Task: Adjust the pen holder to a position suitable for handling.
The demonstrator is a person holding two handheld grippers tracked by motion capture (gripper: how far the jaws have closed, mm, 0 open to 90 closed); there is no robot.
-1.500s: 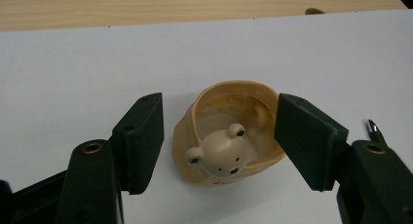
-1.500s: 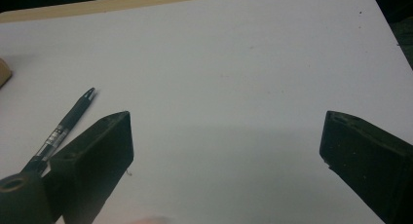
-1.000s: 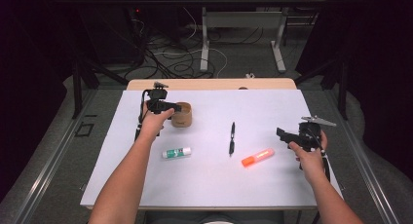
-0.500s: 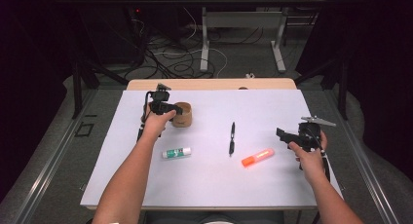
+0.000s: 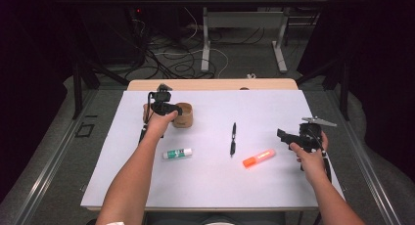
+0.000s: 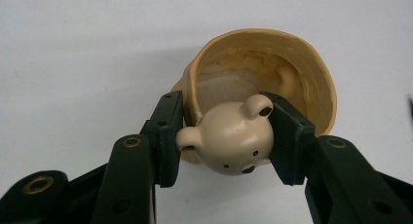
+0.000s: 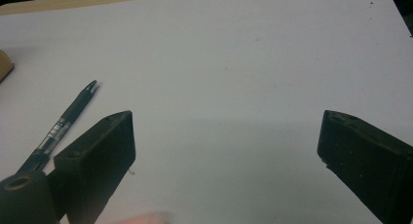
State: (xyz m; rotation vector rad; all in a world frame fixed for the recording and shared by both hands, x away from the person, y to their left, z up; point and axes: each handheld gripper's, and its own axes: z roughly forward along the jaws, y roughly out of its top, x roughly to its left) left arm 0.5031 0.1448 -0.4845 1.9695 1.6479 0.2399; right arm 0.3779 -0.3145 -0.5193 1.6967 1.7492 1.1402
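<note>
Item: bear-head cup (image 6: 243, 117), tan ceramic, standing upright at the far left of the white desk (image 5: 215, 186). Open mouth, glossy uneven inner wall, thick rim; a cream bear head with dark ear tips, dot eyes and a dark nose juts from its near side. My left gripper (image 6: 224, 136) has just been closing its fingers (image 6: 165, 131) and now has them set on either side of the bear head, the left one touching an ear, the right one against the other ear. Risk, as I judge it: the head is rounded and glazed, so a hold on the ears alone may slip, or the cup may swing and tip on lifting, its weight hanging beyond the hold. My right gripper (image 7: 226, 146) hangs at the right of the desk, fingers wide apart, holding nothing. Also present: black pen (image 5: 233, 138), orange highlighter (image 5: 258, 157), glue stick (image 5: 177, 153), all lying loose, well apart from the cup.
</note>
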